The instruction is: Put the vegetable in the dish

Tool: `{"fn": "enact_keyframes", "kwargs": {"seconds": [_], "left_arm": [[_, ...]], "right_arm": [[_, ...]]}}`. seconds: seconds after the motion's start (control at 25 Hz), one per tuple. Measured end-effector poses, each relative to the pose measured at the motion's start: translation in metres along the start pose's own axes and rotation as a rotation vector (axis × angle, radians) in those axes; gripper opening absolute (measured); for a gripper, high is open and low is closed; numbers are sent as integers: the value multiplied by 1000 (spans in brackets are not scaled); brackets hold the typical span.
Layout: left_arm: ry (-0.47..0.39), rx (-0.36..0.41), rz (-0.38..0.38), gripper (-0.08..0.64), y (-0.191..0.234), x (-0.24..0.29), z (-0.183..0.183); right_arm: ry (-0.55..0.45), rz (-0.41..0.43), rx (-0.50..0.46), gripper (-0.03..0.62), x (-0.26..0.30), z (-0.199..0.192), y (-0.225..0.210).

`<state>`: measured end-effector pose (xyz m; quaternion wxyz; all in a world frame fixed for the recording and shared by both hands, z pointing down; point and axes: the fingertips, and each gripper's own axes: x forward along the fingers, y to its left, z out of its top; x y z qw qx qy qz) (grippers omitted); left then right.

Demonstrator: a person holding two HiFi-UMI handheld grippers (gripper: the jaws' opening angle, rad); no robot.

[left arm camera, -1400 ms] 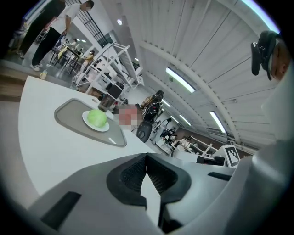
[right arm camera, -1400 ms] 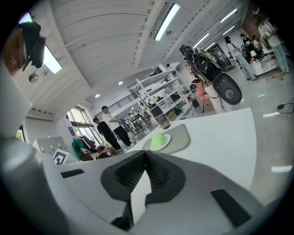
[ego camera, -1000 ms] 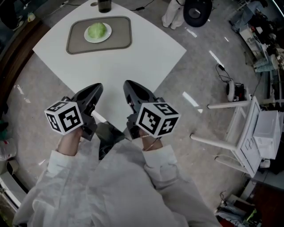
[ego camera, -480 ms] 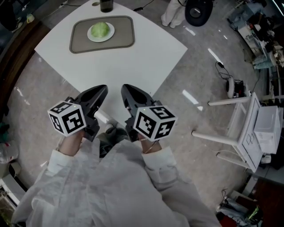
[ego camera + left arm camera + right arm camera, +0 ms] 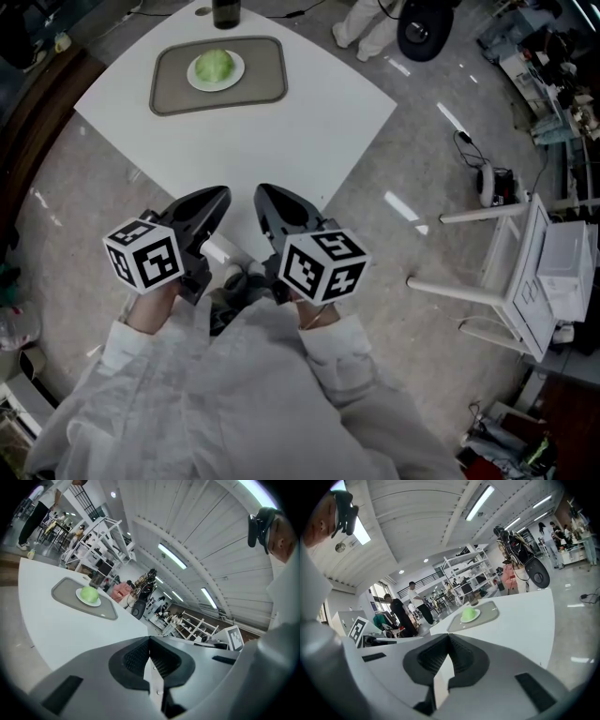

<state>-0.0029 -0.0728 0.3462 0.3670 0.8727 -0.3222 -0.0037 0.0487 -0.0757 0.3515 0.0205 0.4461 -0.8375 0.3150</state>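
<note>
Jaws on both tools stand closed and empty. The left gripper view shows the left gripper [image 5: 150, 641] with its ribbed pads meeting at the tip, and the right gripper view shows the same of the right gripper [image 5: 449, 640]. Only the head view shows the two side by side, tips near each other over the near corner of the white counter [image 5: 281, 141], with pale sleeves [image 5: 122, 352] behind them. Well ahead of both jaws, the green vegetable [image 5: 216, 64] already sits in the white dish [image 5: 235, 79]. The dish lies on a grey mat [image 5: 267, 89], with only counter top between it and the jaws. Just beyond the mat is a dark vessel [image 5: 223, 11], perhaps a cup, cut off by the frame edge. The gripper views add what lies past the counter: shelving [image 5: 464, 571] and standing people [image 5: 396, 613]. Off to the right of the jaws, on the floor, stands a white frame [image 5: 511, 291].
</note>
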Motion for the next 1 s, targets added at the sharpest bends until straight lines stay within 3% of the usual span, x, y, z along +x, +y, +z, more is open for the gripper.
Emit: {"fn": "enact_keyframes", "kwargs": {"seconds": [1.0], "left_arm": [[-19,2,14,8,-3,-15,0]], "right_arm": [[39,11,-63,14,-2,-9,17]]}}
